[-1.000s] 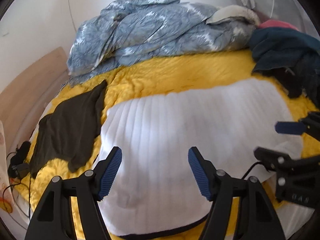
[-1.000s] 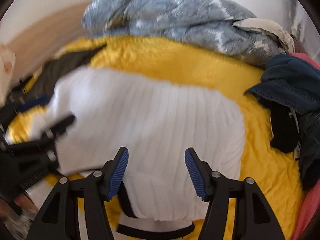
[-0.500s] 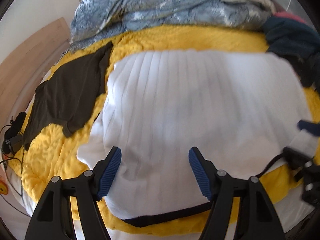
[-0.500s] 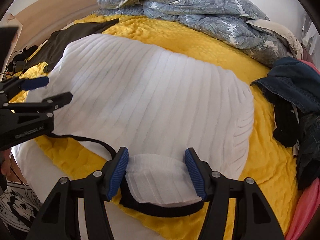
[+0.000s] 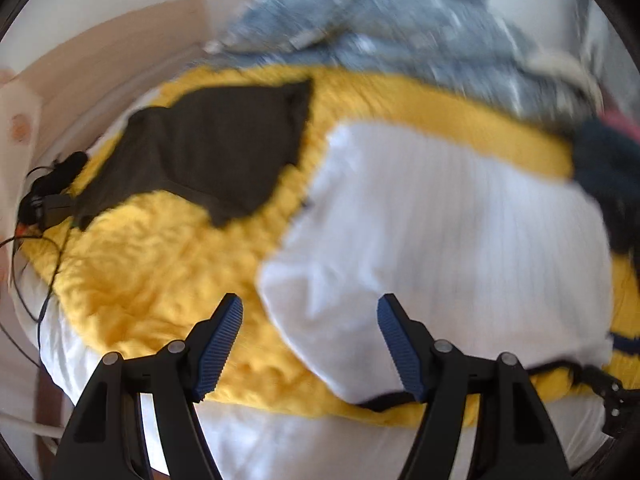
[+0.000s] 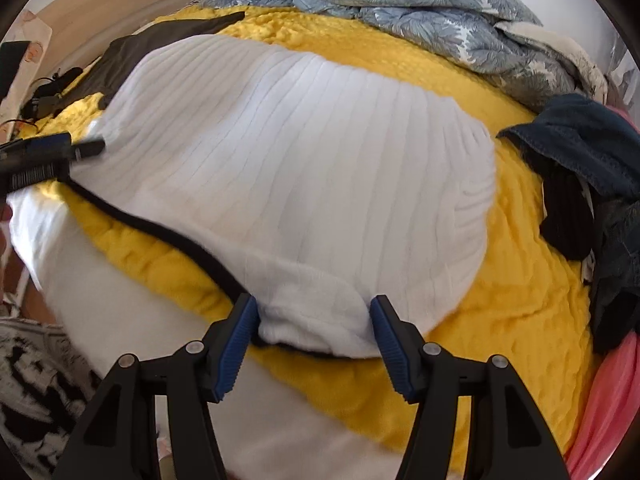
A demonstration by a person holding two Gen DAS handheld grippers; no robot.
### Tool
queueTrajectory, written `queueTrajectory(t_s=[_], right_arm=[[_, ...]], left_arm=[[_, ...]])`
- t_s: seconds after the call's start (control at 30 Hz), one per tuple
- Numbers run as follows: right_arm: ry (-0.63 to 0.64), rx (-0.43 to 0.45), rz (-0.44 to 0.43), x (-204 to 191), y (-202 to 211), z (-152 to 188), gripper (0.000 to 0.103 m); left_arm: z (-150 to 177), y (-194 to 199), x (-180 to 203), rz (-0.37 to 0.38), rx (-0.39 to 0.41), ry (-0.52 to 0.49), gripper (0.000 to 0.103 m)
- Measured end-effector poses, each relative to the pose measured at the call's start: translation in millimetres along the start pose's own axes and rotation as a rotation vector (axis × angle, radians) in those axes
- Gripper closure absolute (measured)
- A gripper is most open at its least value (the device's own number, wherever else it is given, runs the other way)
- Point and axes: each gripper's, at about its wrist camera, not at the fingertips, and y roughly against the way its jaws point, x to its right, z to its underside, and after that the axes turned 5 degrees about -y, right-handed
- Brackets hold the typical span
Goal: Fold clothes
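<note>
White ribbed garment (image 6: 296, 152), yellow blanket (image 6: 520, 300)

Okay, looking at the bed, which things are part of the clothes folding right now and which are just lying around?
In the job:
- white ribbed knit garment
- left hand-held gripper, open
- right hand-held gripper, open around the garment's edge

Lying about:
- dark brown flat garment
- grey-blue floral duvet
- dark navy clothes pile
- yellow textured bedspread
- black cabled device
</note>
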Motion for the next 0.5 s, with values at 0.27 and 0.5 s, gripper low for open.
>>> queueTrajectory(t_s=[0.27,0.5], right_arm=[[-0.162,0.084,-0.04,44.3,29.0,-14.0,0.042],[0.004,0.063,0.028,-6.0,-1.0,-10.2,0.042]], left_arm=[[-12.2,-15.4,7.5,-0.042,-0.034,-0.04,0.029],[-0.2,-40.6,0.6,-0.056,-0.157,-0.033,0.027]])
